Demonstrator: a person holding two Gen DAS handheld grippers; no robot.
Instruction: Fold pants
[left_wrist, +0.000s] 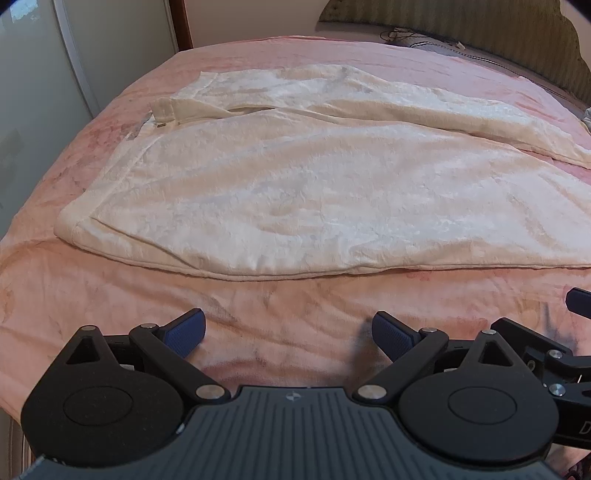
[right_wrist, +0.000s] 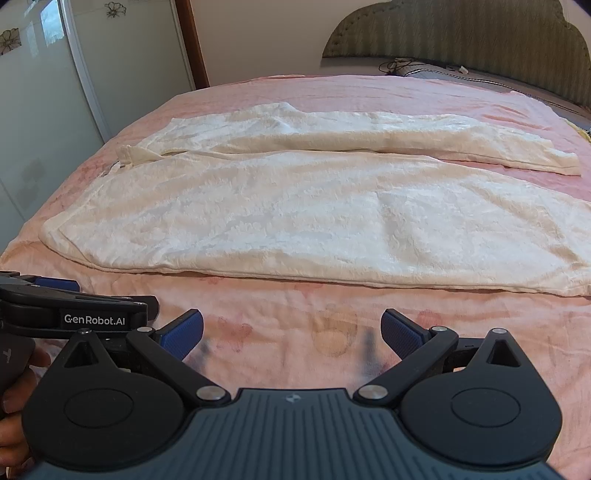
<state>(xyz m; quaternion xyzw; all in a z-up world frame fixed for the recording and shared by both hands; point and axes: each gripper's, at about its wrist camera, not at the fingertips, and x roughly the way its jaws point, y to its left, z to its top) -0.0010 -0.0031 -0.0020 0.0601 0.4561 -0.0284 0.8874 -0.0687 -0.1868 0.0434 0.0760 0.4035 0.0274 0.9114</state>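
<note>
Cream pants (left_wrist: 295, 184) spread flat across pink bedspread (left_wrist: 258, 325), waistband at left, both legs running off to the right. Same pants (right_wrist: 295, 214) in right wrist view: near leg wide and filling mid-frame, far leg narrower, lying just beyond it, cuff ending at right. Waistband corner flipped over at far left, small tag or button showing there, too small to read. Fabric lightly wrinkled, near hem edge parallel to bed front. Left gripper (left_wrist: 288, 334) released, blue pads spread wide, hovering over bare bedspread just short of the near hem, not touching cloth. Right gripper (right_wrist: 291, 334) likewise released, pads wide apart, over bedspread (right_wrist: 295, 350) short of the pants edge, nothing between fingers. Both grippers side by side: right gripper's body and one blue pad visible at right edge of left wrist view, left gripper's "GenRobot.AI" side plate visible at left edge of right wrist view, with holder's hand (right_wrist: 18, 398) behind it. Faint floral print on bedspread below right gripper. Green padded headboard (right_wrist: 461, 33) at far right end of bed, cable (right_wrist: 402, 65) and grey pillow edge below it. White wardrobe door (right_wrist: 40, 103) with flower decals at left, wooden door frame (right_wrist: 192, 40) beside it.
</note>
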